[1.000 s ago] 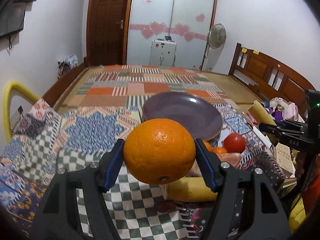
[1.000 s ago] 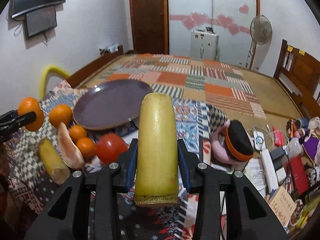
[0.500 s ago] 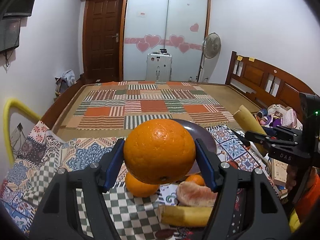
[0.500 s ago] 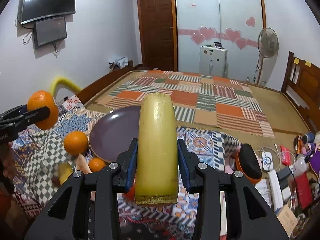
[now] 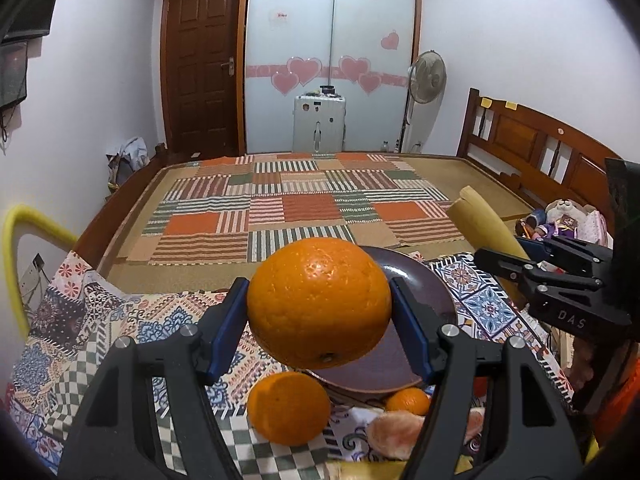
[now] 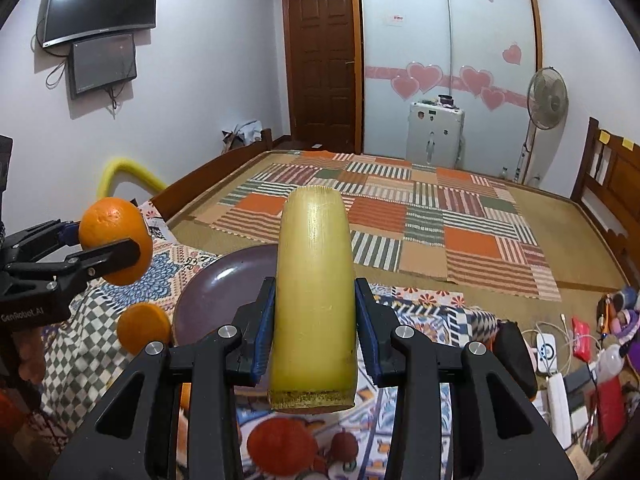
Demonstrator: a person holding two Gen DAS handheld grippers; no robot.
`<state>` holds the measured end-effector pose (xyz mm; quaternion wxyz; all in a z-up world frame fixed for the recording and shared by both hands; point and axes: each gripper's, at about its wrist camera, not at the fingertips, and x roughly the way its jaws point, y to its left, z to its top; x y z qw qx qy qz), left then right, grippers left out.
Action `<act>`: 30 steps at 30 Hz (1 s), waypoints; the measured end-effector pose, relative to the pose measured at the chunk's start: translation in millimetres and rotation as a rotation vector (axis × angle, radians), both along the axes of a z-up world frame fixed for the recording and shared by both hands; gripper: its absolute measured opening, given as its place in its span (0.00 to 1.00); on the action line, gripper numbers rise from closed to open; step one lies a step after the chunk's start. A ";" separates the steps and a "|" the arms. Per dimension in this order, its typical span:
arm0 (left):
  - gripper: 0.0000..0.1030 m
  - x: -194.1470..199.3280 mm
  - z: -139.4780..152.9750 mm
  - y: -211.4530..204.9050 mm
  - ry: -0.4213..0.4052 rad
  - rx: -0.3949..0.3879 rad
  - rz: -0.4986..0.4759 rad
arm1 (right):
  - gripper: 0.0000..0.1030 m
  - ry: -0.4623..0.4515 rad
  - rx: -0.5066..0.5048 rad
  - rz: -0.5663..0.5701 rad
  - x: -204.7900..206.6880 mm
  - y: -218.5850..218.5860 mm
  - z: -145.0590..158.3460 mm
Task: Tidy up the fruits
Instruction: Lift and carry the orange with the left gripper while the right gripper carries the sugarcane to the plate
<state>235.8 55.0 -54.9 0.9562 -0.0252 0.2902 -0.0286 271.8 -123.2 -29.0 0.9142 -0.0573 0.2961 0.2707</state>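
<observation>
**Both grippers loaded above the patterned cloth**

A patchwork cloth point(image 5: 120, 344) covers the work surface; past it lie a striped mat point(image 5: 304, 208), a wooden door point(image 5: 200, 68) and a heart-decorated wardrobe point(image 5: 332, 52). The left gripper point(image 5: 319, 322) clamps a large orange point(image 5: 319, 302); the purple plate point(image 5: 416, 304) sits just beyond its jaws, with a second orange point(image 5: 288, 408) below them. The right gripper point(image 6: 315, 328) grips a yellow cut stalk point(image 6: 315, 288) upright, with the plate's rim left of its jaws. Open mat lies ahead; cluttered items point(image 6: 580, 360) crowd the right.
</observation>
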 end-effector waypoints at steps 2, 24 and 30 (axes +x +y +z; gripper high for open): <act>0.67 9.8 -2.2 1.7 0.016 -0.003 0.005 | 0.33 0.006 -0.010 -0.002 6.1 4.3 -2.8; 0.67 86.3 -43.9 -7.1 0.260 0.067 -0.060 | 0.33 0.145 -0.155 0.021 46.9 29.5 -44.2; 0.67 98.5 -54.1 -11.0 0.316 0.061 -0.080 | 0.33 0.170 -0.171 0.026 55.1 35.2 -49.1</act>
